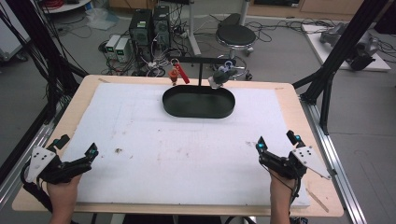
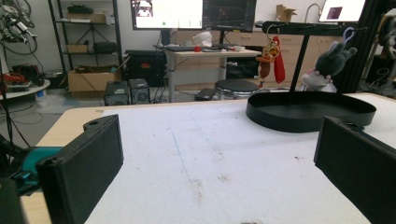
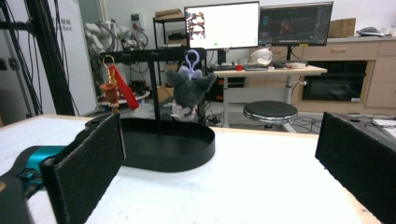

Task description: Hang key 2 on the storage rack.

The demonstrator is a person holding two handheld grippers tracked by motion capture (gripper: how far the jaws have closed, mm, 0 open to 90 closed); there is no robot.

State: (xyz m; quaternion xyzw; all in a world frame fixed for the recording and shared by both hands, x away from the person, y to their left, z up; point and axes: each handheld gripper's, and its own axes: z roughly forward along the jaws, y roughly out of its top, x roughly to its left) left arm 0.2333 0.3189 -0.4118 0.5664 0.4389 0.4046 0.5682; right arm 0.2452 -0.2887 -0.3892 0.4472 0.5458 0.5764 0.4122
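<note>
Between the wide-spread jaws of the right gripper [image 3: 219,172] lies bare white foam board [image 3: 261,186]. Past the left jaw sits a black oval tray [image 3: 177,147]; above it hang a grey plush toy [image 3: 189,93] and what looks like a red-strapped keychain [image 3: 116,91].

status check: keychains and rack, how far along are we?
Nothing looks done yet. The red keychain and the grey plush keychain both hang from the rack bar above the black tray, which is empty. Nothing in hand: the left tool and right tool are open, resting near the table's front edge, far from the rack. All handling is left.
</note>
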